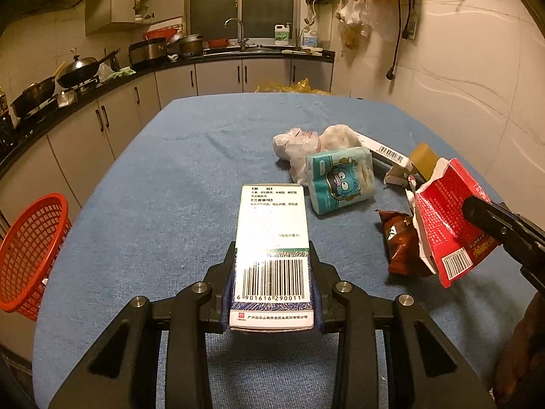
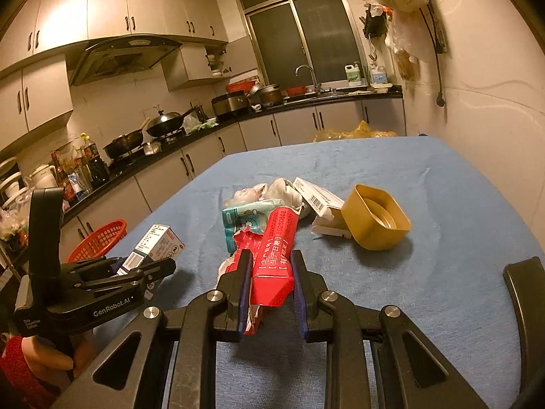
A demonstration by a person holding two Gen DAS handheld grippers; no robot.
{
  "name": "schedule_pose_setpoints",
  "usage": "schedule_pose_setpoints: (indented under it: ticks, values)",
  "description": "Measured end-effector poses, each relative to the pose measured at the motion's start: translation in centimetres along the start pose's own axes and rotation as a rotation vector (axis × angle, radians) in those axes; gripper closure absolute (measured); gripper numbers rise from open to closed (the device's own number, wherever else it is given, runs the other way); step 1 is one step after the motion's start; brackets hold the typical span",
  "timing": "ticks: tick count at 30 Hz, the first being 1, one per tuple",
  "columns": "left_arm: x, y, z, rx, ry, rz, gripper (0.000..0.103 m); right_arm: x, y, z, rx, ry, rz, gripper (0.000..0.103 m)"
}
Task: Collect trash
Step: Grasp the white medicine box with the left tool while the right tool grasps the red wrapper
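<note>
My left gripper (image 1: 272, 255) is shut on a white and green medicine box (image 1: 272, 235) with a barcode, held above the blue table (image 1: 153, 187). The same box (image 2: 155, 243) and left gripper (image 2: 160, 260) show at the left of the right wrist view. My right gripper (image 2: 270, 259) is shut on a torn red carton (image 2: 274, 255), which also appears at the right of the left wrist view, red carton (image 1: 442, 225). A red basket (image 1: 30, 252) stands off the table's left edge.
On the table lie a teal tissue pack (image 1: 340, 180), crumpled plastic bags (image 1: 299, 146), a brown snack wrapper (image 1: 402, 242), a long white barcode box (image 1: 385, 150) and a gold square lid (image 2: 374, 220). A kitchen counter with pans (image 1: 68, 78) runs along the left.
</note>
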State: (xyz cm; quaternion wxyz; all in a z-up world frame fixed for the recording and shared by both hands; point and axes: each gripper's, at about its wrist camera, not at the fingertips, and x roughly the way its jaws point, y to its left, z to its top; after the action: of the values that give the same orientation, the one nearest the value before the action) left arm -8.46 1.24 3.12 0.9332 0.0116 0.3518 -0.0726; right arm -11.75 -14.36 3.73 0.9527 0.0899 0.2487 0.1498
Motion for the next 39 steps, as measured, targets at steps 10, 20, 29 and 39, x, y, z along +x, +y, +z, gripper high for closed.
schedule_pose_setpoints:
  ticks: [10, 20, 29, 39]
  values:
    - [-0.15, 0.34, 0.03, -0.017, -0.009, 0.011, 0.070, -0.39, -0.16, -0.23, -0.005, -0.008, 0.006, 0.079]
    - [-0.04, 0.26, 0.06, -0.022, -0.006, 0.019, 0.070, -0.30, 0.00, -0.15, -0.010, -0.008, 0.011, 0.079]
    - [0.14, 0.28, -0.01, -0.023, -0.007, 0.022, 0.070, -0.20, -0.02, -0.01, -0.009, -0.001, 0.010, 0.079]
    - [0.48, 0.27, -0.15, -0.022, 0.007, 0.034, 0.070, -0.47, 0.01, -0.25, -0.009, -0.011, 0.017, 0.079]
